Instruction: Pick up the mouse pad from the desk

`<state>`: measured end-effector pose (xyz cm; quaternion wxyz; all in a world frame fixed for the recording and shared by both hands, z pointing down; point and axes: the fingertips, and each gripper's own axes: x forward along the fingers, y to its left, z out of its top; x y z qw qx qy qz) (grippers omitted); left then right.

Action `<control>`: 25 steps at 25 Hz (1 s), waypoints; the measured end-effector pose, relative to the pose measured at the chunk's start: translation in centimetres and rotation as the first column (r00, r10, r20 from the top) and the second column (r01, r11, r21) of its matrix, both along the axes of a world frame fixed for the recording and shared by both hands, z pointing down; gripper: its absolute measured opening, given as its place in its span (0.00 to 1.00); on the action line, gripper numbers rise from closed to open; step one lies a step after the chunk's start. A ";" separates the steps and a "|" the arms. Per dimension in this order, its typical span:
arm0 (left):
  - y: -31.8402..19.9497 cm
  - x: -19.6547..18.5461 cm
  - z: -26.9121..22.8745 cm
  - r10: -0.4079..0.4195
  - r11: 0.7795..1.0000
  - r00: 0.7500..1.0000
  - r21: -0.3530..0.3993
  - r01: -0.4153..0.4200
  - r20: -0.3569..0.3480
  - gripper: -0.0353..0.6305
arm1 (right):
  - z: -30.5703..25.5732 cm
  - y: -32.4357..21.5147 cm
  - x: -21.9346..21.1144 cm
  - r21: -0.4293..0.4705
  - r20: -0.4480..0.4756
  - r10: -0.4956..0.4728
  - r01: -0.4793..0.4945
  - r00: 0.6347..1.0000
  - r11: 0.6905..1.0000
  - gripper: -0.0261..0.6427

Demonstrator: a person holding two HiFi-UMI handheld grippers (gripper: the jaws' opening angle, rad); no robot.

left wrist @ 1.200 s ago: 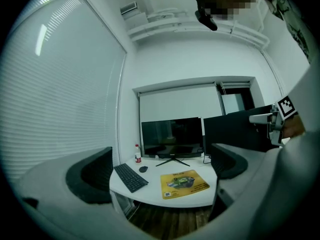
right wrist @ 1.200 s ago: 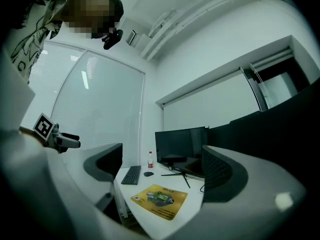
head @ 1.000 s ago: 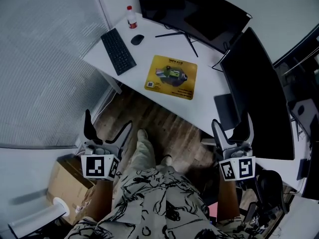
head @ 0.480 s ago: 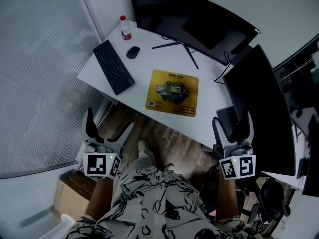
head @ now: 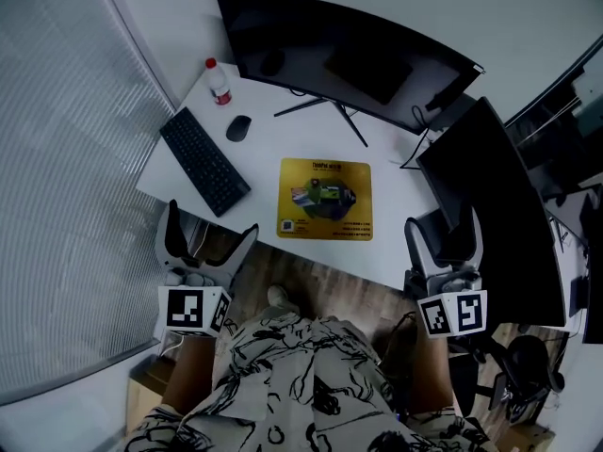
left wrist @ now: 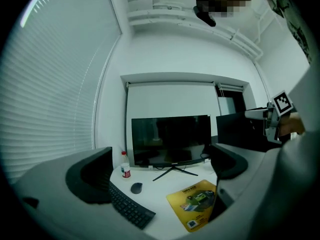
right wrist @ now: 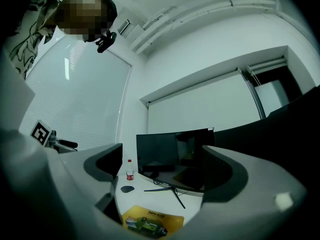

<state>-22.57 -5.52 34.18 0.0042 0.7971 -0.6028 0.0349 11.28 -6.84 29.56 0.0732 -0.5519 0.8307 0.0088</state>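
Observation:
A yellow mouse pad [head: 325, 199] with a printed picture lies flat on the white desk [head: 283, 144], near its front edge. It also shows low in the left gripper view as the mouse pad [left wrist: 195, 204] and in the right gripper view as the mouse pad [right wrist: 150, 223]. My left gripper [head: 205, 232] hovers open short of the desk's front left edge, nothing between its jaws. My right gripper [head: 441, 232] hangs open at the desk's front right, also empty. Both are well apart from the pad.
A black keyboard [head: 203, 161], a dark mouse [head: 238, 128] and a small red-capped bottle [head: 218, 81] sit left of the pad. A wide curved monitor [head: 349, 56] stands behind it, a second dark screen [head: 495, 205] at the right. Window blinds [head: 66, 158] run along the left.
The view has shifted closer over the desk; the pad now lies lower and nearer between both grippers. Both grippers have come forward toward the desk's front edge and stay open.

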 end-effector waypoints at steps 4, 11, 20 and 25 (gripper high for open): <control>-1.6 -0.9 0.5 0.038 0.999 0.999 -0.011 -0.038 0.018 0.96 | 0.2 -0.4 -0.9 -0.001 0.001 0.029 -0.029 1.000 1.000 0.76; -4.5 1.1 3.5 0.083 0.993 0.996 -0.081 -0.080 0.033 0.96 | 3.8 -2.1 0.0 -0.076 0.003 0.069 -0.069 0.998 0.995 0.76; -9.1 4.8 7.9 0.109 0.976 0.994 -0.191 -0.102 0.028 0.95 | 7.9 -8.7 0.9 -0.168 -0.067 0.026 -0.037 0.997 0.985 0.76; -11.3 6.5 12.5 0.106 0.950 0.994 -0.297 -0.102 -0.001 0.95 | 13.3 -11.8 1.2 -0.279 -0.124 -0.023 -0.013 0.992 0.960 0.76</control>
